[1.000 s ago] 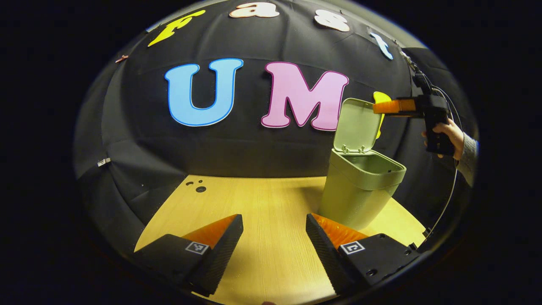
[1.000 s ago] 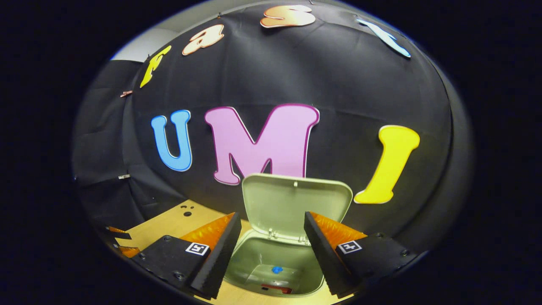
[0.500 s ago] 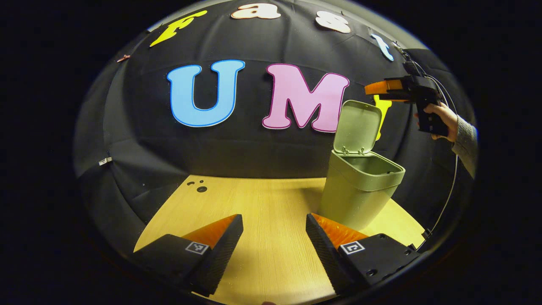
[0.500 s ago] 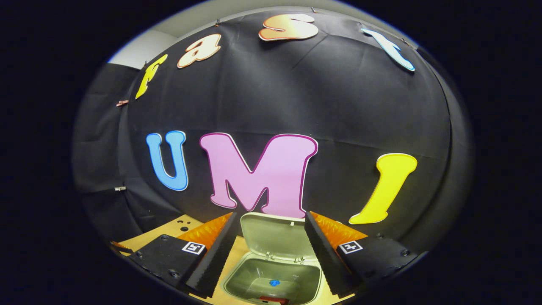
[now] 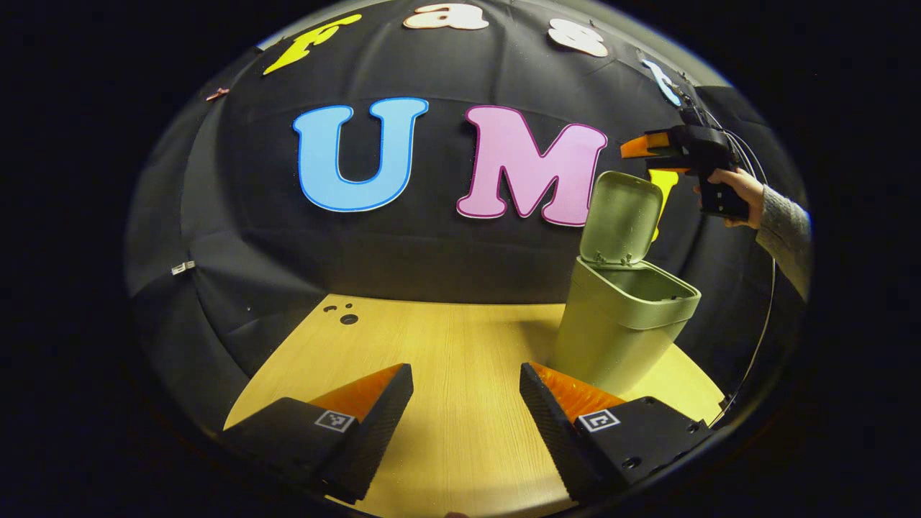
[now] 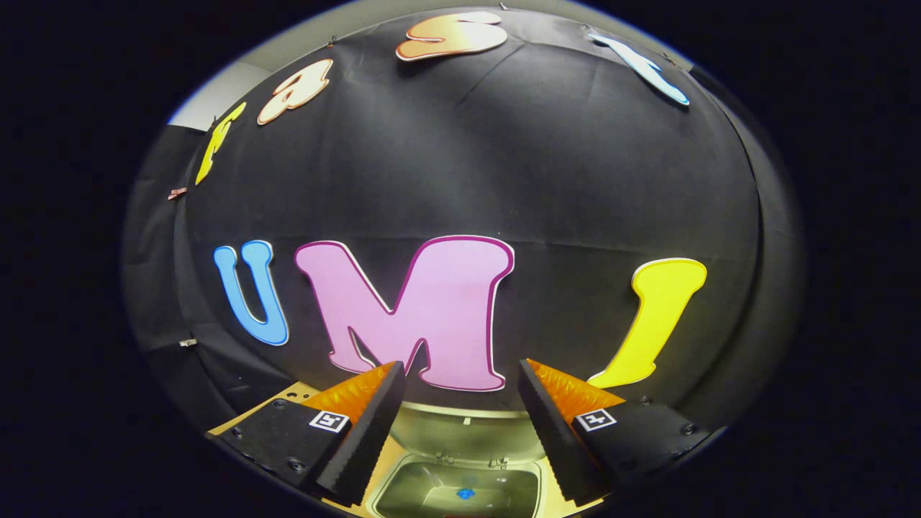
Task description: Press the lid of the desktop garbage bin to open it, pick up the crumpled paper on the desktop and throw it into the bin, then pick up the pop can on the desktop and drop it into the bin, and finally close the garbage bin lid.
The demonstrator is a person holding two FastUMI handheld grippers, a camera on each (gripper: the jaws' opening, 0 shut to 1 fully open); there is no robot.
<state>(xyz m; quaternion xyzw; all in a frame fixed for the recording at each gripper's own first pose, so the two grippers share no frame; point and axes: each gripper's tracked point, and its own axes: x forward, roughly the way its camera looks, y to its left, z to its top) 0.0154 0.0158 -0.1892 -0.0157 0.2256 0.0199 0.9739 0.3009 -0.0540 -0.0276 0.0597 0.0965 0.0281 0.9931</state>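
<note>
The green bin (image 5: 619,331) stands on the right of the wooden table (image 5: 432,338), its lid (image 5: 620,216) swung up and upright. My right gripper (image 5: 633,147), held by a hand (image 5: 741,191), hovers above and just behind the lid's top edge. In the right gripper view my right gripper (image 6: 460,370) is open and empty, looking down past the lid (image 6: 468,432) into the bin (image 6: 424,496), where a small blue bit (image 6: 465,493) lies on the bottom. My left gripper (image 5: 466,374) is open and empty, low over the table, left of the bin.
A few small dark holes (image 5: 345,316) mark the table's far left. A thin cable (image 5: 763,331) hangs from the right gripper down past the bin's right side. The booth wall stands close behind the bin.
The right gripper has risen above the upright lid, so the bin has sunk to the bottom of its view. The left gripper has barely shifted. The lid stays up.
</note>
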